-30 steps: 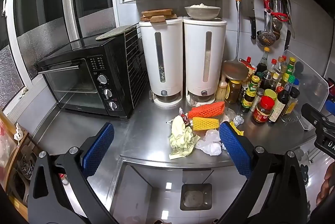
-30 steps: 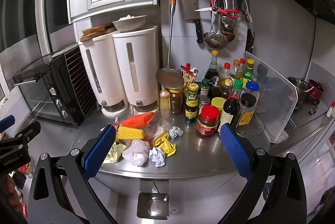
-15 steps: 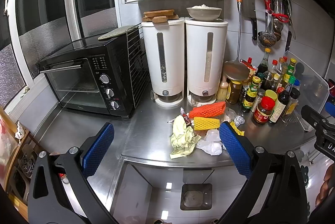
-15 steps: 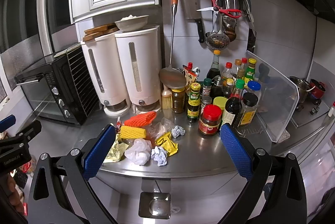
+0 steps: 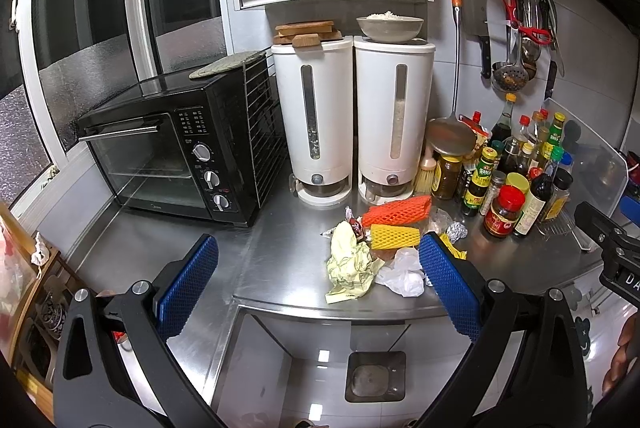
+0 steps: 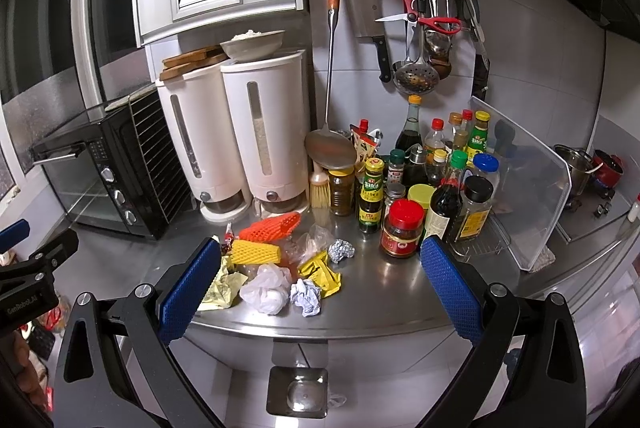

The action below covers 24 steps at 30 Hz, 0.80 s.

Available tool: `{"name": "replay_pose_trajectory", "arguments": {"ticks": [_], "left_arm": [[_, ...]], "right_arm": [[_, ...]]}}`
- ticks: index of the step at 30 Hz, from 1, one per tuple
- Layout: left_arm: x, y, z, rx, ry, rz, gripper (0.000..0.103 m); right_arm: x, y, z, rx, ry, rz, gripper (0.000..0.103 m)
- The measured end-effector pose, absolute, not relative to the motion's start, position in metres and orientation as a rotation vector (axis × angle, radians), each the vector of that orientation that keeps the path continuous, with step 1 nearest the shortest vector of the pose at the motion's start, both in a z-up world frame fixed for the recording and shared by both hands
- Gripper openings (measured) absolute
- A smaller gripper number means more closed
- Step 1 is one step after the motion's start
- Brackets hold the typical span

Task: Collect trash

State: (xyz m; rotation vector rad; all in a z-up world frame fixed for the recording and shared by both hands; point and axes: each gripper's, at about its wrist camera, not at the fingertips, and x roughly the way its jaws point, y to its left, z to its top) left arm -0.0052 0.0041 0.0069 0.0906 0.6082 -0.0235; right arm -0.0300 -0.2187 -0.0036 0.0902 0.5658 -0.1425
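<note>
Trash pile [image 6: 276, 264] sits untouched on steel surface [image 6: 384, 292], near front edge, at 11 o'clock from our right gripper [image 6: 316, 288] and 1 o'clock from our left gripper [image 5: 316, 284]. We see orange foam net [image 6: 272, 226], yellow foam net [image 6: 256, 252], white plastic bag [image 6: 266, 288], crumpled paper [image 6: 306, 297], foil ball [image 6: 341, 251]. Both sets of fingers spread apart, holding nothing. Collecting not begun; every piece left. No bin visible.

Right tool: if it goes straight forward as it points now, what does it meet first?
Probably the white plastic bag and crumpled paper ball at the counter edge; depth is unclear. The right tool is open.
</note>
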Motion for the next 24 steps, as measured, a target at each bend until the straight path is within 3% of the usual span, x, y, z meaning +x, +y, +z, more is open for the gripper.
{"name": "replay_pose_trajectory", "arguments": {"ticks": [24], "left_arm": [[-0.002, 0.005, 0.005, 0.102, 0.612, -0.023, 0.095]], "right_arm": [[-0.025, -0.223, -0.004, 0.096, 0.579, -0.135, 0.1]]}}
